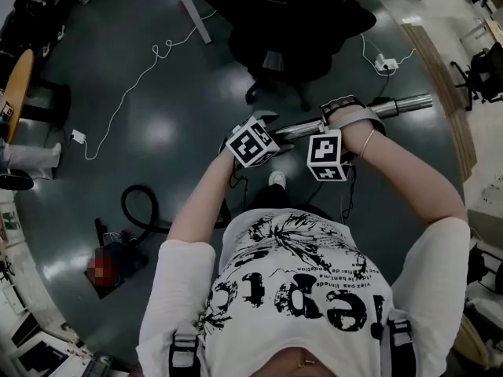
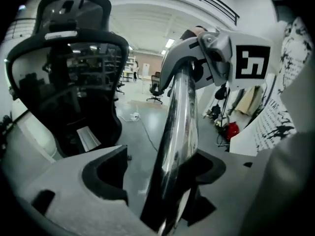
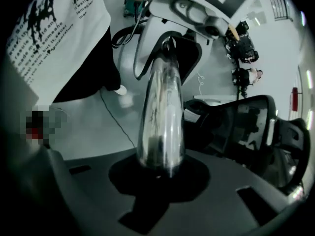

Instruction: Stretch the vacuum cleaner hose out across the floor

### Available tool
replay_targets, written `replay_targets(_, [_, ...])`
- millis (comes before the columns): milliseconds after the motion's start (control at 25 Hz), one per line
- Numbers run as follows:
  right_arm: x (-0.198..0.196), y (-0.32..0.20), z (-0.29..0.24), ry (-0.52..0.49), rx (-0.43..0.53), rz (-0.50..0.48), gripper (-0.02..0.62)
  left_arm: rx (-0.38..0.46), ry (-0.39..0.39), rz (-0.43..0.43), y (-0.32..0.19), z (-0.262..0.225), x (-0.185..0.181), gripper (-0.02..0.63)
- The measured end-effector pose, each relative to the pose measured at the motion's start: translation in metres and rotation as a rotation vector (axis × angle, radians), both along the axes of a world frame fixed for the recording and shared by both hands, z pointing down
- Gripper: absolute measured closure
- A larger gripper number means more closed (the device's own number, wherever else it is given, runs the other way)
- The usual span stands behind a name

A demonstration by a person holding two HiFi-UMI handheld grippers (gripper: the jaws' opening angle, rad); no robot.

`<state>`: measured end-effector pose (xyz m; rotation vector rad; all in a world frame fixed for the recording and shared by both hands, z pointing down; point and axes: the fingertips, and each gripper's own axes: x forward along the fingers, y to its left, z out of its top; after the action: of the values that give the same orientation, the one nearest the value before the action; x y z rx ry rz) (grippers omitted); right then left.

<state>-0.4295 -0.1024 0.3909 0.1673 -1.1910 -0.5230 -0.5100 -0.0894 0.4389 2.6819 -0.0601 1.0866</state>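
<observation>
Right gripper (image 3: 160,171) clamps chrome wand (image 1: 409,104) near the office chair (image 1: 291,30). Left gripper (image 2: 157,175) jaws wide apart w/ wand loose between (unpinched). Black hose (image 1: 140,210) curled on floor, well away from chair.

tube (image 1: 402,105) silver | hose (image 1: 124,207) black | shirt (image 1: 416,273) white, black print | floor (image 1: 71,210) dark grey

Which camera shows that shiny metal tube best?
The head view: the metal tube shows side-on there, over most of its length. Each gripper view shows only a foreshortened stretch running away from its jaws.
</observation>
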Motion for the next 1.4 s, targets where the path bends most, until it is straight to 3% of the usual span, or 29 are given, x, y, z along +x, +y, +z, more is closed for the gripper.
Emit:
replay_targets(120, [0.018, 0.000, 0.019, -0.011, -0.139, 0.066, 0.517, 0.135, -0.012, -0.064, -0.012, 0.014, 0.009, 0.250])
replay_targets(280, [0.059, 0.010, 0.040, -0.002, -0.330, 0.165, 0.517, 0.328, -0.122, -0.033, -0.016, 0.034, 0.018, 0.250])
replay_targets(480, [0.104, 0.018, 0.061, -0.029, -0.534, 0.326, 0.516, 0.319, -0.143, -0.092, -0.013, 0.053, 0.050, 0.250])
replay_targets(720, [0.173, 0.040, 0.063, -0.074, -0.764, 0.520, 0.515, 0.352, -0.143, -0.160, -0.007, 0.061, 0.128, 0.250])
replay_targets(840, [0.199, 0.061, 0.054, -0.178, -0.949, 0.614, 0.512, 0.408, -0.157, -0.206, -0.007, 0.056, 0.166, 0.250])
replay_targets(920, [0.217, 0.077, 0.047, -0.234, -1.038, 0.672, 0.505, 0.492, -0.184, -0.211, -0.003, 0.054, 0.196, 0.252])
replay_targets(1000, [0.238, 0.092, 0.045, -0.258, -1.087, 0.711, 0.502, 0.634, -0.254, -0.199, -0.001, 0.054, 0.224, 0.272])
replay_targets(1040, [0.248, 0.101, 0.045, -0.263, -1.108, 0.732, 0.500, 0.728, -0.311, -0.187, -0.001, 0.055, 0.236, 0.319])
replay_targets(1080, [0.257, 0.111, 0.045, -0.265, -1.129, 0.754, 0.500, 0.820, -0.368, -0.174, 0.001, 0.057, 0.247, 0.421])
replay_targets(1120, [0.266, 0.120, 0.045, -0.266, -1.145, 0.774, 0.500, 0.886, -0.410, -0.167, 0.004, 0.058, 0.258, 0.472])
replay_targets(1160, [0.274, 0.128, 0.046, -0.264, -1.151, 0.788, 0.500, 0.915, -0.429, -0.170, 0.008, 0.060, 0.268, 0.483])
replay_targets(1280, [0.296, 0.142, 0.043, -0.271, -1.136, 0.808, 0.497, 0.904, -0.433, -0.174, 0.021, 0.061, 0.291, 0.485])
replay_targets(1400, [0.302, 0.149, 0.037, -0.313, -1.122, 0.829, 0.491, 0.844, -0.503, -0.132, 0.025, 0.064, 0.296, 0.488])
